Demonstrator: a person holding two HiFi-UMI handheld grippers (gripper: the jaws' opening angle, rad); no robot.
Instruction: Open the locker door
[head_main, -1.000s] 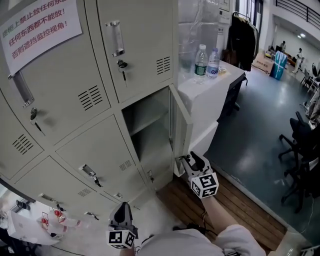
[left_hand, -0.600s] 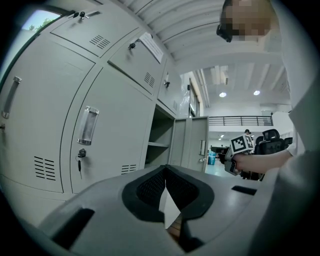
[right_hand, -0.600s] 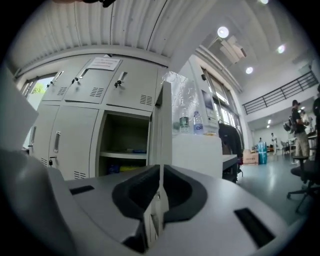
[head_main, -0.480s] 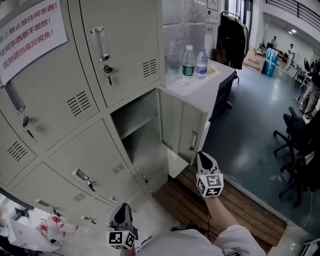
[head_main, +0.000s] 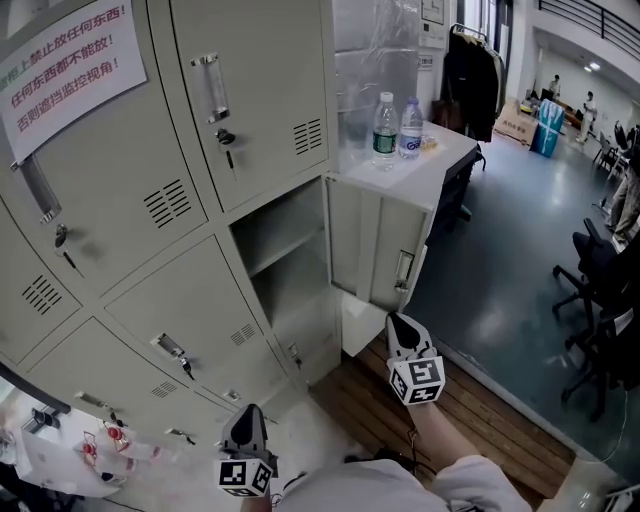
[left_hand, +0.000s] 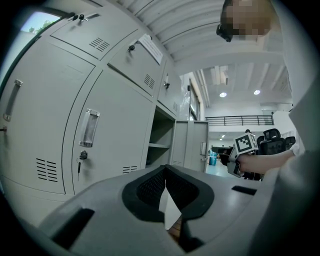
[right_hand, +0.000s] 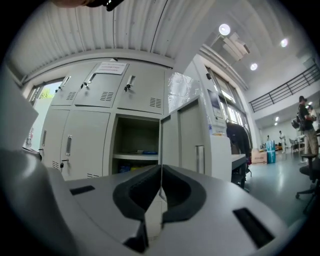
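Note:
The grey locker door (head_main: 375, 245) stands swung out to the right, its handle (head_main: 403, 270) facing me. Beside it the open compartment (head_main: 285, 250) shows a shelf. My right gripper (head_main: 397, 322) hangs just below the door's lower edge, shut and empty, touching nothing. In the right gripper view the jaws (right_hand: 161, 172) meet in front of the door (right_hand: 187, 137) and the compartment (right_hand: 135, 145). My left gripper (head_main: 250, 412) is low near my body, shut and empty; its jaws (left_hand: 165, 172) point at the lockers.
Closed lockers with handles and keys fill the wall at left. Two water bottles (head_main: 386, 125) stand on a white table (head_main: 440, 165) right of the door. Office chairs (head_main: 600, 290) are at far right. A wooden floor strip (head_main: 480, 410) lies below. A plastic bag (head_main: 90, 450) sits at lower left.
The locker door swung from nearly edge-on to wide open. My right gripper went from open at the door's lower edge to shut and clear of it. The left gripper stayed put.

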